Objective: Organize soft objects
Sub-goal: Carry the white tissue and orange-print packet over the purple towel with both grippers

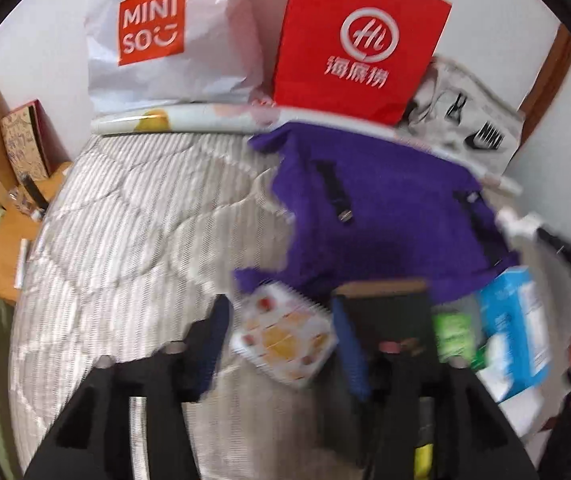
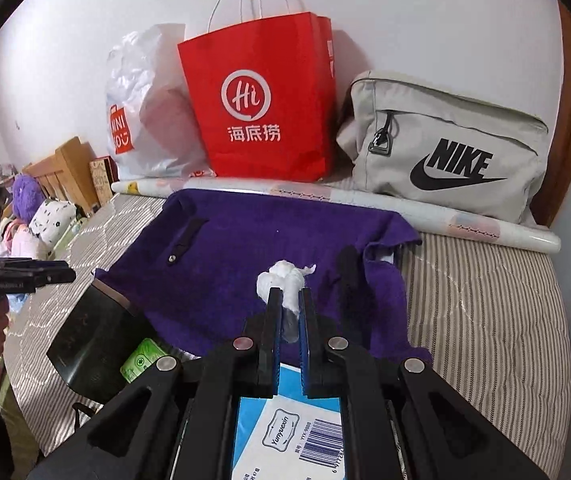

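Blurred, the left gripper [image 1: 281, 344] is hovering with jaws spread over a snack packet [image 1: 283, 334] on the bed [image 1: 125, 216]. Opposite, the right gripper [image 2: 289, 300] is clenching a white tissue wad [image 2: 281, 280] above the purple towel [image 2: 245, 248]; feather-light and crushable, it likely needs only gentle pinching mid-wad.

On the striped bed: one purple towel [image 2: 253, 236], one red paper bag [image 2: 261, 108], one white plastic bag [image 2: 145, 96], one grey Nike bag [image 2: 445, 148], one cotton wad [image 2: 285, 280].
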Available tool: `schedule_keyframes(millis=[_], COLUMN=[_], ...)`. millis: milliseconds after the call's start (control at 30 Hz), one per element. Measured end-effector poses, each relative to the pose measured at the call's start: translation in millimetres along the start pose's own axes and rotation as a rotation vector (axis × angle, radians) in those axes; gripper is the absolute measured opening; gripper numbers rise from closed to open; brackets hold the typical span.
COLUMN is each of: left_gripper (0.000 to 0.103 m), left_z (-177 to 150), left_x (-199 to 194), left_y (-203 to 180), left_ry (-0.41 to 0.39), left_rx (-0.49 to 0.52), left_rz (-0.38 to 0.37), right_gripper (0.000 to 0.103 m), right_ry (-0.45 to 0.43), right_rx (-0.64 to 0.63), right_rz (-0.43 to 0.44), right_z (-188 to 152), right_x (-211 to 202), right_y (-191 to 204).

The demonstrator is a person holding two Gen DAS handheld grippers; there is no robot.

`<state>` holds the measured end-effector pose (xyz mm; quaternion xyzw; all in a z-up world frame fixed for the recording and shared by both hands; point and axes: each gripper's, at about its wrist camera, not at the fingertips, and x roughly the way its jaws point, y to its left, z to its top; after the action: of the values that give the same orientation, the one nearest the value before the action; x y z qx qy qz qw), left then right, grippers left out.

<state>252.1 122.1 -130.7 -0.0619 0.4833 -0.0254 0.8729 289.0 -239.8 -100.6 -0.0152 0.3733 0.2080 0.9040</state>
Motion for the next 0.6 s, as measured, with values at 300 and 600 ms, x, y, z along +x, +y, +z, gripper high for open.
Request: schedule_keyframes(millis=[300,600], left_gripper=[0.064,0.065], left_z=[-23,-24], left_x=[20,37], left_y=[10,13], left_ry=[0.011,0.041], left_rx=[0.176,0.298], left_rz=[-0.018,-0.158], right_gripper=[0.007,0.007], right_ry=[0.032,0.076], right_rx=[-0.029,-0.05], right_rz=[-0.027,-0.071], right_z=[-3,-10], right_x=[4,10], right_y=[10,19])
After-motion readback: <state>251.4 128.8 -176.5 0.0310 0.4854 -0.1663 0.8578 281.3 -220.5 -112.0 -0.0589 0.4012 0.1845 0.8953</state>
